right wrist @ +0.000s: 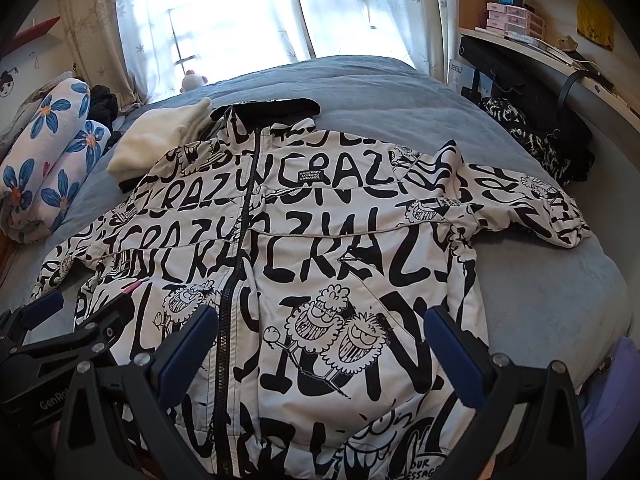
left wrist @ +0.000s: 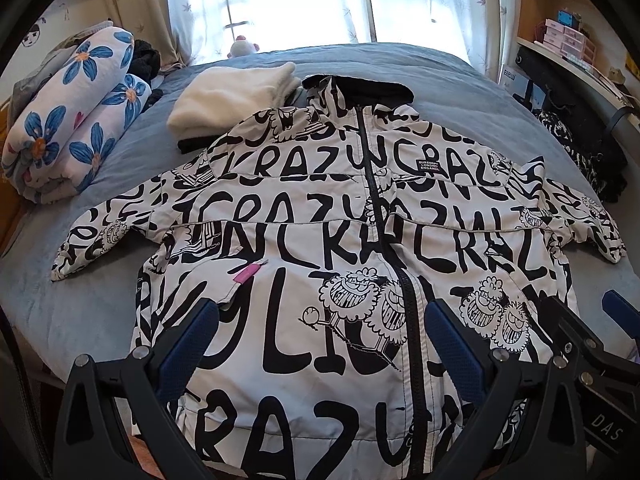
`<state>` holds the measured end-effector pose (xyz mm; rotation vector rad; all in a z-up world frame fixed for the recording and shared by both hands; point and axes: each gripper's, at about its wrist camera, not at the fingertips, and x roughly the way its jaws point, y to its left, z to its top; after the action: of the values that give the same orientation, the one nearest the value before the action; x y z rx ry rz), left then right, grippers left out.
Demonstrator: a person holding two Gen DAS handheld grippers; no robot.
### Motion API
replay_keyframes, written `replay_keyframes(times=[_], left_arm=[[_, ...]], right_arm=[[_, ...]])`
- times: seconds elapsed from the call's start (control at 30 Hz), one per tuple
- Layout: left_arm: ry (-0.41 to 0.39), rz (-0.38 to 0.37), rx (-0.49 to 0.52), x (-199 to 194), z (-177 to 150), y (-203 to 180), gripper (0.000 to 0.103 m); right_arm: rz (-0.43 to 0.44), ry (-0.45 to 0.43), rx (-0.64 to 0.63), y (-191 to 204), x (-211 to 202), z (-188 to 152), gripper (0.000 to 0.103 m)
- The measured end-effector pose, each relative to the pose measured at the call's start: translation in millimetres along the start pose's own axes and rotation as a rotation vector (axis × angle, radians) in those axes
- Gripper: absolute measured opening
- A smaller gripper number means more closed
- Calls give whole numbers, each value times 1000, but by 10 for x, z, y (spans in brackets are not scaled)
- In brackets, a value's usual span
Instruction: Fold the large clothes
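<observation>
Across the blue bed, a printed jacket lies flat, zipped, sleeves spread. Left tool and right tool hover above its lower front, jaws apart, empty. Padded shell fabric (probably light, soft, somewhat slippery) suggests gripping a cuff or hem corner. Floral quilt and white fleece sit near the curtained window.

Both wrist views look from the hem end toward the window, sharing the spread jacket; the left sits further left.
</observation>
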<state>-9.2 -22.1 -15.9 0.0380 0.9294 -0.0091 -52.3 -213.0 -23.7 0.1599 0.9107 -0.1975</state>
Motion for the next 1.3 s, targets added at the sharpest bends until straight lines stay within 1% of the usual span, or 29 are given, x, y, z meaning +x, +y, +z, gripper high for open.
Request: replay_keyframes(times=[0.43, 1.13, 1.3], left_arm=[[-10, 19, 2, -47, -14, 43, 102], [-10, 20, 3, -51, -26, 10, 102], [-16, 18, 9, -77, -11, 2, 102]], right_arm=[[0, 3, 3, 0, -16, 3, 103], [7, 11, 17, -13, -8, -11, 103], [7, 13, 17, 43, -30, -12, 103]])
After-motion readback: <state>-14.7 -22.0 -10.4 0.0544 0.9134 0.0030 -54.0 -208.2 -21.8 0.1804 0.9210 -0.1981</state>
